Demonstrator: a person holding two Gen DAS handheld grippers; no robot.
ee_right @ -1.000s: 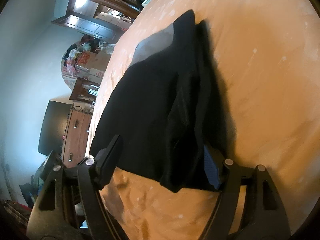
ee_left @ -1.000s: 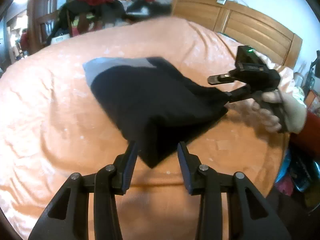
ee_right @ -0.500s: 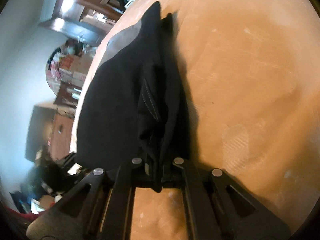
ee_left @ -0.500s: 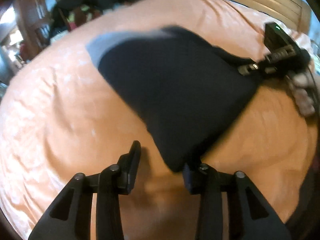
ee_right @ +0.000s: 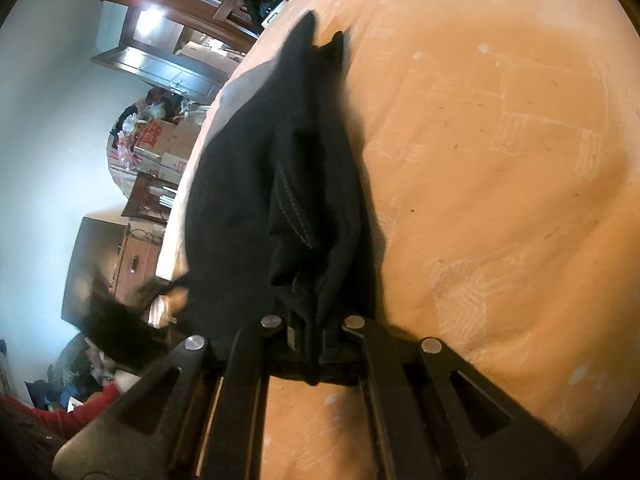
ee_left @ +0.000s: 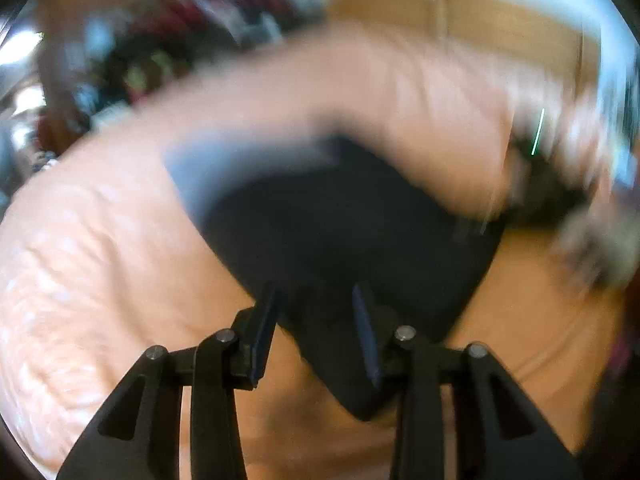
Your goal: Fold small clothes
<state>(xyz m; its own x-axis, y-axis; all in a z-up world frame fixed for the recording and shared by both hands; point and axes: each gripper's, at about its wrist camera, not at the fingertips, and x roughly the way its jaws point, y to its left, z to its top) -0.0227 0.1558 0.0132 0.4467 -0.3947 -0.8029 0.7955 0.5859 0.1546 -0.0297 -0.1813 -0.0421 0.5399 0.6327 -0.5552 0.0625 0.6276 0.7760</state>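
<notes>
A black garment (ee_left: 344, 236) with a grey-blue band (ee_left: 224, 164) at its far end lies on the orange bedsheet (ee_left: 100, 264). My left gripper (ee_left: 316, 320) is open, its fingers either side of the garment's near corner; this view is heavily blurred. My right gripper (ee_right: 312, 344) is shut on the bunched edge of the black garment (ee_right: 256, 184), whose stitched hem (ee_right: 292, 216) shows just ahead of the jaws. The right gripper appears as a dark smear (ee_left: 540, 196) at the right of the left wrist view. The left gripper is a blur (ee_right: 120, 328) low on the left of the right wrist view.
A wooden headboard (ee_left: 480, 28) stands behind the bed, with piled clothes (ee_left: 192, 40) at the far left. The right wrist view shows a wooden wardrobe (ee_right: 168, 4), cardboard boxes (ee_right: 164, 144) and a dresser (ee_right: 132, 256) beside the bed. Bare orange sheet (ee_right: 500, 160) spreads to the right.
My right gripper has gone from open to shut on the garment's edge. My left gripper has pushed forward, so the garment's corner now sits between its open fingers. The left view is motion-blurred.
</notes>
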